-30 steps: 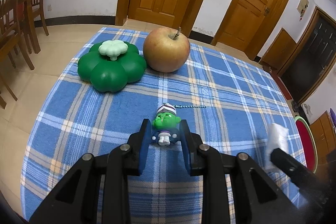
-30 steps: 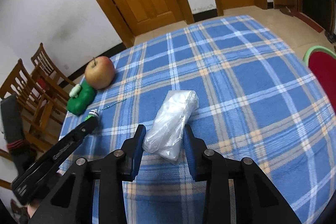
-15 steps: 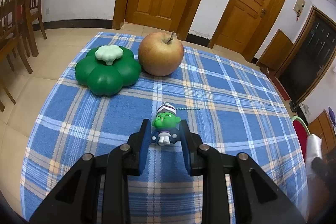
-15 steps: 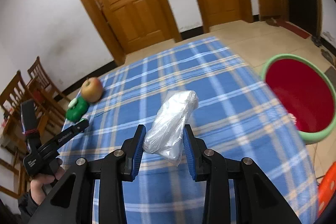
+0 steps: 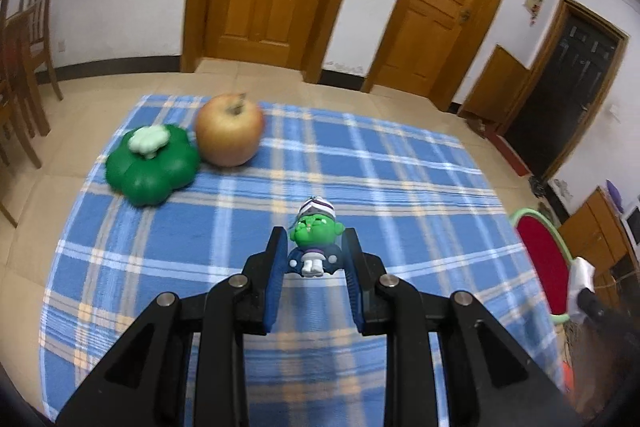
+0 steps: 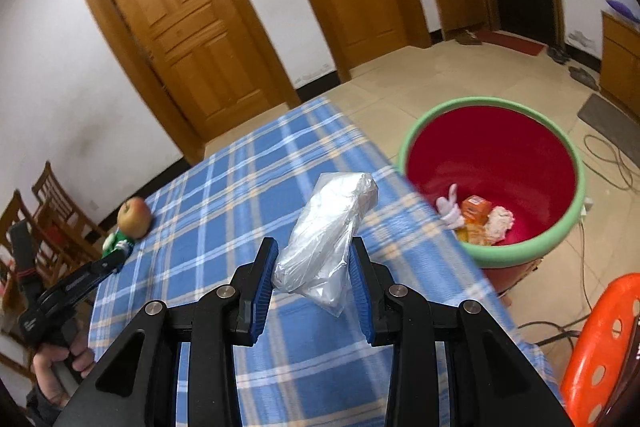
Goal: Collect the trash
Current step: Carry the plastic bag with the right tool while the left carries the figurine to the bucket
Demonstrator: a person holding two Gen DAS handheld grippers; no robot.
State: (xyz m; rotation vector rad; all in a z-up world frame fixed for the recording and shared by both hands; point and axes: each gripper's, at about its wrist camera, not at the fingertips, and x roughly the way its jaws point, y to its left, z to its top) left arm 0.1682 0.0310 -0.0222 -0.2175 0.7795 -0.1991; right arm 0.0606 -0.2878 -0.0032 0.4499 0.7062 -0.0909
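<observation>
My left gripper [image 5: 314, 247] is shut on a small green-faced toy figure [image 5: 314, 241] with a striped cap, held above the blue plaid tablecloth [image 5: 400, 179]. A crumpled clear plastic bag [image 6: 328, 235] is pinched in my right gripper [image 6: 313, 263], lifted over the table's right side. Just past the table edge stands a red bin with a green rim [image 6: 494, 163], holding several scraps of trash [image 6: 476, 217]. In the right wrist view the left gripper [image 6: 116, 259] shows at the far left, carried by a hand [image 6: 60, 383]. The bag [image 5: 582, 273] also shows at the right edge of the left wrist view.
An apple [image 5: 230, 131] and a green clover-shaped box with a pale knob [image 5: 154, 163] sit at the table's far left. Wooden chairs [image 5: 24, 67] stand to the left. An orange plastic stool [image 6: 600, 351] is near the bin, with cables [image 6: 608, 163] on the floor.
Both grippers rose and drew back from the table. The right gripper carried the bag rightward, bringing the red bin into full view. The toy lifted off the cloth.
</observation>
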